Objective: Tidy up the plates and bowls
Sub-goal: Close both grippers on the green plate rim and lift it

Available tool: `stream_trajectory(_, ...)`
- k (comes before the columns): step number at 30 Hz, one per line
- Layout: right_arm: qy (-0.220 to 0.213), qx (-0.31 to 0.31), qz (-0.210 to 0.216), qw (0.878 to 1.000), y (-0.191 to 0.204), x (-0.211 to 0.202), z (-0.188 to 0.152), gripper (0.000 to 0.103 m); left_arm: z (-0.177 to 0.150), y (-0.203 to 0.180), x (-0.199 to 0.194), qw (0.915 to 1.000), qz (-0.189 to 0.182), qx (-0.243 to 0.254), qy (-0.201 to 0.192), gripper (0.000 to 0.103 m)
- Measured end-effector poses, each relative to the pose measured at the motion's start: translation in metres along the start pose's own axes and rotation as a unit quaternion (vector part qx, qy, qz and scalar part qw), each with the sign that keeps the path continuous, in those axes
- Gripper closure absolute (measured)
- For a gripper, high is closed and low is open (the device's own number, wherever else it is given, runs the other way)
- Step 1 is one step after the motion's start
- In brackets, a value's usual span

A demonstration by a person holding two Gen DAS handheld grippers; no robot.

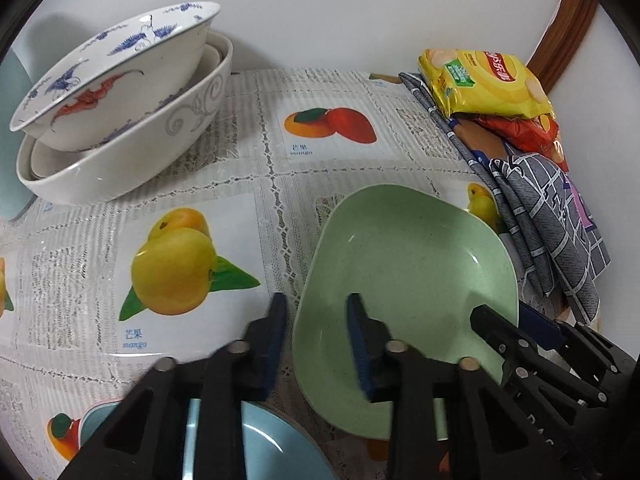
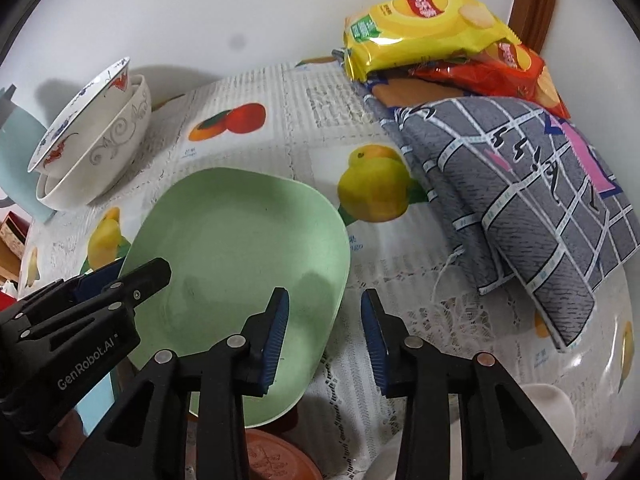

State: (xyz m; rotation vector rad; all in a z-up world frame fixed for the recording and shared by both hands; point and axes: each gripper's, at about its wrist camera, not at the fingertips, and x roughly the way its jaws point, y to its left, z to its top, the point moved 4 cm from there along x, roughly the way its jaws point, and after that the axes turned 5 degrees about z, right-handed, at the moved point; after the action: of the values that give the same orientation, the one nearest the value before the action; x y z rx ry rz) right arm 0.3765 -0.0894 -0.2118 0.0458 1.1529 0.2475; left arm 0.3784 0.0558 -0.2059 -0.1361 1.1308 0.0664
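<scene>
A pale green square plate [image 1: 412,276] [image 2: 236,256] lies on the fruit-print tablecloth. My left gripper [image 1: 318,312] is open, its jaws straddling the plate's left rim. My right gripper [image 2: 325,308] is open, its jaws straddling the plate's right rim; it also shows in the left wrist view [image 1: 516,328]. The left gripper shows in the right wrist view [image 2: 132,280]. Stacked white bowls [image 1: 120,120] [image 2: 92,144], the top one painted blue and red, stand at the back left. A light blue plate [image 1: 256,444] lies under my left gripper.
Yellow and red chip bags [image 1: 488,88] [image 2: 432,28] sit on a folded grey checked cloth [image 1: 552,224] [image 2: 532,188] at the right. A brown disc [image 2: 280,460] and a white dish [image 2: 548,408] lie near the front edge. A white wall is behind.
</scene>
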Motion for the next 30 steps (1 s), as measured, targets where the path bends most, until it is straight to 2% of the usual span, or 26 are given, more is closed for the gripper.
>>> stream_trajectory(3,0.002,-0.002,-0.018,1.0,0.0,0.004,0.0,0.077,-0.001,0.0,0.004,1.0,0.001,0.0,0.003,0.084)
stream_trajectory(6,0.002,-0.001,-0.016,1.0,0.001,0.006,-0.001,0.088,-0.001,0.001,0.004,1.0,-0.002,-0.003,-0.001,0.087)
stream_trajectory(13,-0.013,0.013,-0.016,1.0,-0.004,0.002,0.0,0.095,0.001,0.005,-0.001,0.9996,-0.022,-0.01,-0.012,0.093)
stream_trajectory(18,-0.043,0.046,0.017,0.998,-0.013,-0.014,0.003,0.097,0.002,0.006,-0.024,0.9987,-0.035,-0.01,-0.035,0.095)
stream_trajectory(22,-0.07,0.048,0.027,0.996,-0.013,-0.032,0.005,0.097,0.0,0.006,-0.037,0.9979,-0.046,-0.015,-0.044,0.095)
stream_trajectory(30,-0.097,0.043,0.031,0.994,-0.009,-0.074,-0.001,0.098,-0.011,0.006,-0.073,0.9961,-0.058,-0.018,-0.063,0.095)
